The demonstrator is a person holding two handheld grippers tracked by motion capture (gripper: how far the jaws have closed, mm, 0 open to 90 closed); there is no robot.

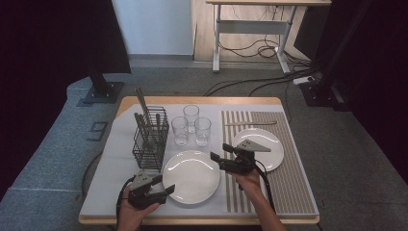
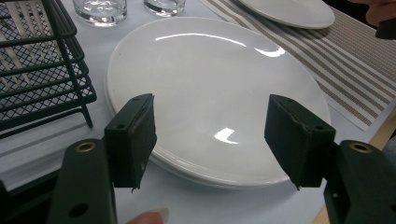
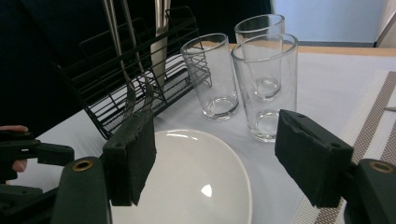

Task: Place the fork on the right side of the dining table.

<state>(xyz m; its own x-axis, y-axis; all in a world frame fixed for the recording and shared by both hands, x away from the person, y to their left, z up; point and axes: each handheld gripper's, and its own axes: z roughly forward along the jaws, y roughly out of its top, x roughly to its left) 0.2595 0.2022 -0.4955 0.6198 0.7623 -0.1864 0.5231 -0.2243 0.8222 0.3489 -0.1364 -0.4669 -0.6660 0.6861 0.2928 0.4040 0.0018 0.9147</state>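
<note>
A white plate (image 1: 191, 176) (image 2: 210, 70) (image 3: 196, 182) lies on the white cloth at the table's front middle. My left gripper (image 1: 162, 184) (image 2: 210, 126) is open at the plate's near left rim, with its jaws standing apart over the edge and nothing between them. My right gripper (image 1: 220, 151) (image 3: 217, 140) is open too, hovering at the plate's right side and facing the glasses (image 3: 266, 84). A second white plate (image 1: 272, 144) (image 2: 289, 9) rests on the striped placemat (image 1: 288, 183) behind the right gripper.
A black wire basket (image 1: 150, 139) (image 2: 37, 70) (image 3: 116, 79) holding cutlery stands left of the plate. Three empty glasses (image 1: 191, 115) stand close together behind it. A long utensil (image 1: 250, 123) lies on the placemat beyond the second plate. The table's front edge is close to both hands.
</note>
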